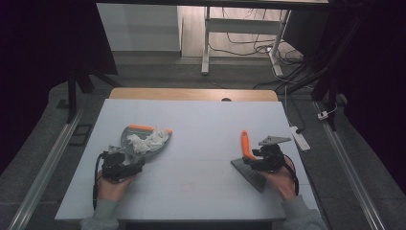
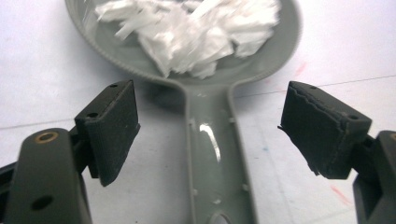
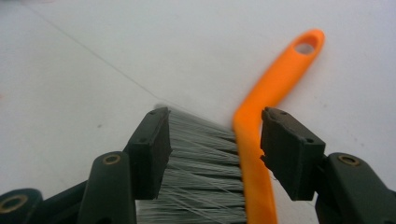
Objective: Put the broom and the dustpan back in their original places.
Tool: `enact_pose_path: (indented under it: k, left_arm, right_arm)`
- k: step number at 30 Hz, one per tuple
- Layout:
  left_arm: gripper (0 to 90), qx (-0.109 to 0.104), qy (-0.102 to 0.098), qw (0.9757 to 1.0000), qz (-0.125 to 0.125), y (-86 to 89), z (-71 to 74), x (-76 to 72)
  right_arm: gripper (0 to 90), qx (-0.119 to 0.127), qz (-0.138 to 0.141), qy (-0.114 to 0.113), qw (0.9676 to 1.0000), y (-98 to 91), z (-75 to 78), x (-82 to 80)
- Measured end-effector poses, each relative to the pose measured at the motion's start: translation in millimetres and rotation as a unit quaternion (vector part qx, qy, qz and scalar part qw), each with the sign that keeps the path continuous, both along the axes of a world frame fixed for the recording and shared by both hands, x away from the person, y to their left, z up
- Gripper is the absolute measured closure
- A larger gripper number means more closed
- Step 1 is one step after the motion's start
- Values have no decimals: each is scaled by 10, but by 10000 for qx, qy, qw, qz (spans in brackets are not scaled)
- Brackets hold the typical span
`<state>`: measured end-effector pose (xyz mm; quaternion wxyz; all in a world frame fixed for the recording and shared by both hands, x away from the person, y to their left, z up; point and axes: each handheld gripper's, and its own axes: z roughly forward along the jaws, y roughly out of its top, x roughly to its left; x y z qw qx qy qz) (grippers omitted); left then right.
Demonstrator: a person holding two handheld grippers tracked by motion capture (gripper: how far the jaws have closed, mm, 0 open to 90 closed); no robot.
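Grey dustpan [image 2: 219,154] heaped with white paper scraps [image 2: 191,32]; orange-handled brush [image 3: 261,140], grey bristles.

1. Dustpan [image 2: 219,154]: glossy grey plastic, smooth.
2. Scraps [image 2: 196,32]: white crumpled paper.
3. Brush [image 3: 261,140]: smooth orange plastic, fine grey bristles.
4. Counter [image 1: 201,120]: matt white.
5. Claw pads [image 2: 114,130]: rough black.

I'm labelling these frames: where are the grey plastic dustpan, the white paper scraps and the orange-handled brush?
Grey plastic dustpan [image 2: 212,154], left gripper view, handle.
White paper scraps [image 2: 196,28], left gripper view, heap's middle.
Orange-handled brush [image 3: 275,84], right gripper view, handle.
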<state>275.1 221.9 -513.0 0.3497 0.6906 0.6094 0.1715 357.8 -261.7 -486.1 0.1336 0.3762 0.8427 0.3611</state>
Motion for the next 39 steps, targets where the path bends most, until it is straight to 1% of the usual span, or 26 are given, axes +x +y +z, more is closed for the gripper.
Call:
enact_pose_path:
  k: [1, 2, 4, 6, 7, 9, 13, 16, 19, 21, 22, 24, 25, 27, 34, 37, 39]
  left_arm:
    - [200, 51, -29, 10000, -61, 10, 16, -18]
    - [201, 35, -84, 9999, -139, 28, 32, -36]
    - [219, -78, -198, 9992, -340, 76, 68, -66]
    - [228, -141, -307, 9984, -463, 127, 104, -93]
    - [235, -163, -342, 9977, -553, 151, 117, -104]
    - [237, -126, -368, 9972, -640, 186, 127, -125]
    - [241, -182, -293, 9954, -891, 245, 126, -158]
    - [249, -126, -229, 9932, -1131, 260, 114, -187]
    - [259, -101, -181, 9906, -1349, 259, 108, -219]
    - [262, -87, -168, 9884, -1506, 254, 102, -234]
    - [268, -44, -192, 9875, -1566, 253, 95, -240]
    - [269, -8, -171, 9858, -1669, 253, 78, -253]
    - [269, -4, -175, 9850, -1715, 255, 69, -263]
    - [269, 21, -172, 9843, -1757, 249, 57, -286]
    - [268, 39, -194, 9829, -1831, 223, 62, -341]
    - [268, 43, -189, 9823, -1863, 216, 61, -348]
    - [268, 45, -190, 9824, -1859, 214, 60, -344]
  right_arm:
    - [424, 11, 69, -39, 10000, 5, 2, -19]
    - [424, 9, 120, -85, 9999, 13, 1, -40]
    - [424, 2, 214, -135, 9997, 28, -5, -74]
    - [424, -3, 291, -187, 9994, 40, -14, -99]
    - [424, 5, 327, -181, 9993, 45, -17, -110]
    - [424, 4, 372, -178, 9991, 53, -23, -134]
    - [426, -2, 412, -166, 9990, 50, -36, -176]
    - [429, -1, 429, -152, 9990, 37, -46, -206]
    - [431, 28, 444, -115, 9989, 16, -51, -241]
    - [432, 20, 454, -109, 9989, -1, -52, -269]
    - [432, 38, 445, -89, 9990, -11, -50, -285]
    - [432, 35, 436, -88, 9990, -34, -50, -314]
    - [432, 41, 438, -98, 9990, -50, -50, -328]
    - [433, 89, 441, -92, 9989, -81, -51, -367]
    - [435, 111, 417, -115, 9990, -195, -76, -497]
    - [435, 132, 415, -127, 9990, -225, -76, -520]
    - [435, 139, 427, -138, 9989, -239, -77, -522]
